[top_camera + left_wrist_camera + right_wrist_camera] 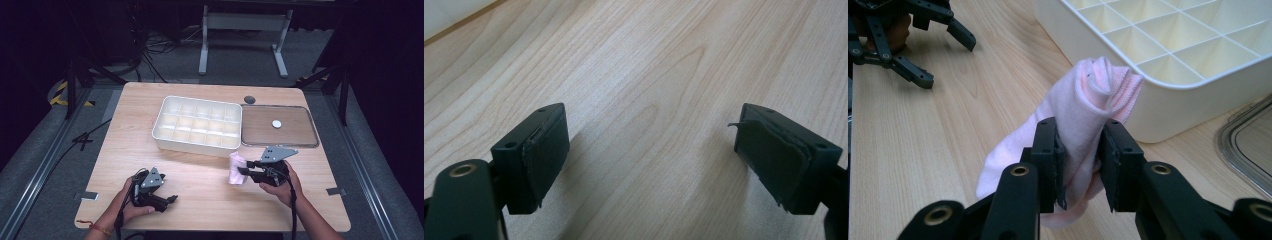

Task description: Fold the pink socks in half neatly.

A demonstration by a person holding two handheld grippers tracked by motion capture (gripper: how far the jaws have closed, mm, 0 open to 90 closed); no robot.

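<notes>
Pink sock was pinched at mid-roll by right gripper, lifted just off table beside white divided box, likely ready for a compartment | left gripper gaped wide, empty, resting aside over bare wood.

The left gripper hangs low over the pale wood table, its two black fingers spread wide with bare wood between them. The right finger's pad is peeling at its edge.
</notes>
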